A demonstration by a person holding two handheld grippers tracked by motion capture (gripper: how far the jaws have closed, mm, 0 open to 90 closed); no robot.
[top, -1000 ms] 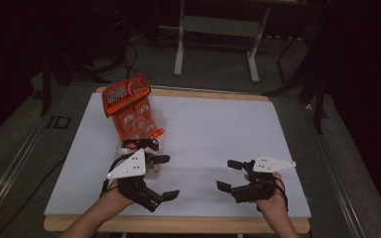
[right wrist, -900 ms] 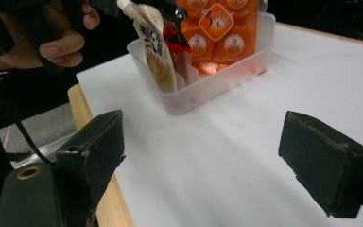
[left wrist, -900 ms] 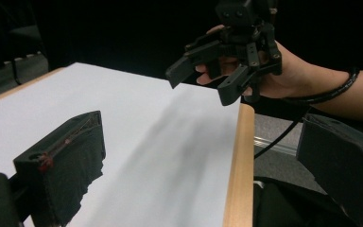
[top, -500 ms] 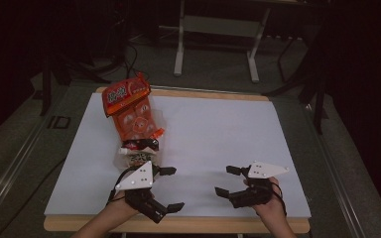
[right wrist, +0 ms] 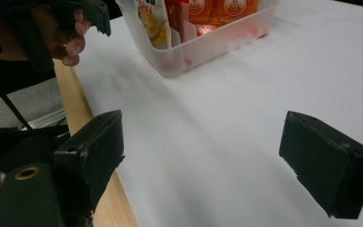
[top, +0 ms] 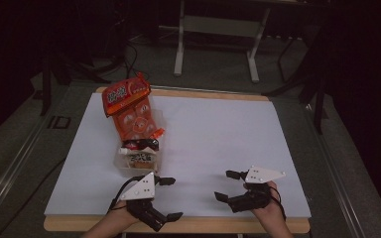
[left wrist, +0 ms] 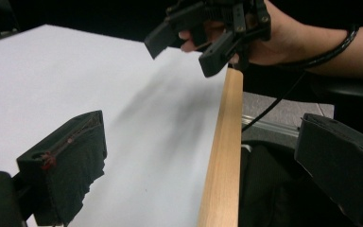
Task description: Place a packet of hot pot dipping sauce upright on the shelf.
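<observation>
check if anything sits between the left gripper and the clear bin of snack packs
Nothing visible does. The left gripper, jaws open, is near the table's front edge, and only bare white tabletop lies between it and the clear bin just beyond.

A white rectangular tabletop [top: 218,134] with a light wooden edge [left wrist: 224,156] stands on a grey carpeted floor [top: 213,69]. Beyond its far side rises a grey metal stand with two legs [top: 218,29]. The surrounding room lies in deep shadow, its walls indistinguishable.

Left claw [top: 169,198] spread wide, right claw [top: 226,185] spread wide, both empty
</observation>
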